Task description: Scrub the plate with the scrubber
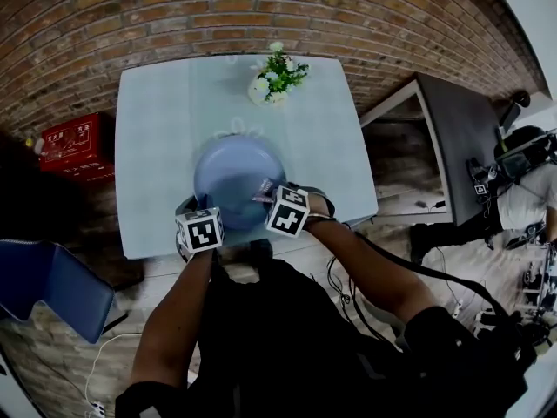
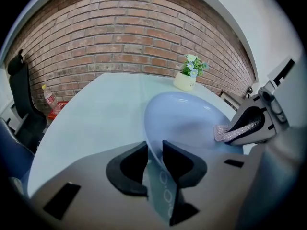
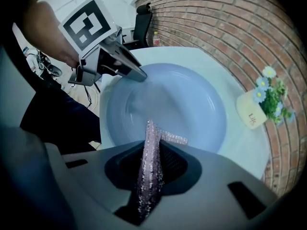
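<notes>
Left gripper (image 2: 154, 158) is pinching the blue plate (image 2: 187, 114) at 7 o'clock; right gripper (image 3: 154, 152) is clamping the glittery scrubber (image 3: 147, 176), touching it at 4; flower pot (image 1: 271, 87) at 12

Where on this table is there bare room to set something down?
Bare table lies between the plate and the left edge, and between the plate and the right edge. Only a narrow strip separates plate from flower pot. The near edge is crowded: left tongs on the plate's rim, right tongs holding the scrubber.
</notes>
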A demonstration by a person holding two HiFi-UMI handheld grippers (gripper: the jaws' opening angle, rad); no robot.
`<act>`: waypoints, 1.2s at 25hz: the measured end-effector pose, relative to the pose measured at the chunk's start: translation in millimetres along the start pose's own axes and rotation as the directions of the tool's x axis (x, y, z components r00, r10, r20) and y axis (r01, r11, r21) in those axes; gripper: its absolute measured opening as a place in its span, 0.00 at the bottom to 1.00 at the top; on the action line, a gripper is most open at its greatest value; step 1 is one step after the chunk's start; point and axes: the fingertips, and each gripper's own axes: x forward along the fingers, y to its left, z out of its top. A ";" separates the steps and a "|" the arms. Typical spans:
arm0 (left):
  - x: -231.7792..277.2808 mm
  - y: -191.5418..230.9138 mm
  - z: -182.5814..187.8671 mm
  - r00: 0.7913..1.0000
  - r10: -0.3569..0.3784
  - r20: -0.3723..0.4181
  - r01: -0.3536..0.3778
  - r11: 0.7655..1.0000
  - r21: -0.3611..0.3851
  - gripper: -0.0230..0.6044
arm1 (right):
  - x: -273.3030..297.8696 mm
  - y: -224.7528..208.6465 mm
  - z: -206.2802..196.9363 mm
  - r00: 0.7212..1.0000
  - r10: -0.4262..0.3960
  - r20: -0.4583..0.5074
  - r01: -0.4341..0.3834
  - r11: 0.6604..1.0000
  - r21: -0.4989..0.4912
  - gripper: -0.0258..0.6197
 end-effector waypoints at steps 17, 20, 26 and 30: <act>-2.6 -10.7 -0.5 0.972 -0.231 -0.044 0.230 0.973 -0.022 0.26 | -1.7 47.8 18.7 0.989 0.150 -0.010 -0.137 0.929 0.344 0.15; -6.0 -11.9 3.1 0.967 -0.253 -0.043 0.254 0.967 0.015 0.28 | -1.6 58.3 32.3 0.981 0.188 0.038 -0.188 0.902 0.389 0.15; -9.4 -14.5 1.7 0.945 -0.320 -0.062 0.323 0.946 0.041 0.28 | -8.0 43.0 42.8 0.991 0.127 0.052 -0.137 0.910 0.392 0.15; -7.9 -12.3 0.8 0.939 -0.335 -0.078 0.339 0.940 0.037 0.30 | -8.1 47.7 49.8 0.981 0.184 0.060 -0.192 0.880 0.435 0.15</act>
